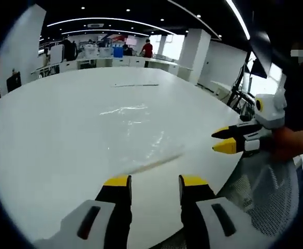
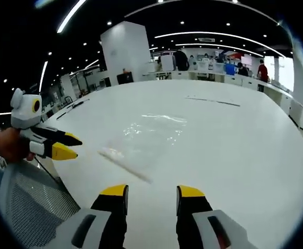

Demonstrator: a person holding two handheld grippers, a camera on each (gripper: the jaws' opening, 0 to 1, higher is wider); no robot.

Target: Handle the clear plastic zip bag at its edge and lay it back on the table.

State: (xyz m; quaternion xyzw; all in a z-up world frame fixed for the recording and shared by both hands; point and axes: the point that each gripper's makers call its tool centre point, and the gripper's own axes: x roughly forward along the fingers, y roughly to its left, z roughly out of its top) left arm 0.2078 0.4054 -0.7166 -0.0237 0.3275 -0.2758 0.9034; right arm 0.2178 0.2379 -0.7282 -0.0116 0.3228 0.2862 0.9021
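A clear plastic zip bag [image 1: 135, 132] lies flat on the white table [image 1: 63, 119], its zip strip at the near edge. My left gripper [image 1: 155, 181] hovers open just short of that strip, nothing between its jaws. The right gripper [image 1: 219, 140] comes in from the right, off the table's edge, a small gap showing between its yellow tips. In the right gripper view the bag [image 2: 146, 132] lies ahead on the table [image 2: 234, 145], my right gripper [image 2: 151, 191] is open and empty, and the left gripper [image 2: 72, 146] enters from the left, held by a hand.
A mesh office chair [image 1: 265, 202] stands at the table's near edge, also the chair [image 2: 32, 197] in the right view. A thin dark strip [image 1: 135, 84] lies far across the table. Desks, pillars and people stand in the background. A person's sleeve [image 1: 296, 104] is at right.
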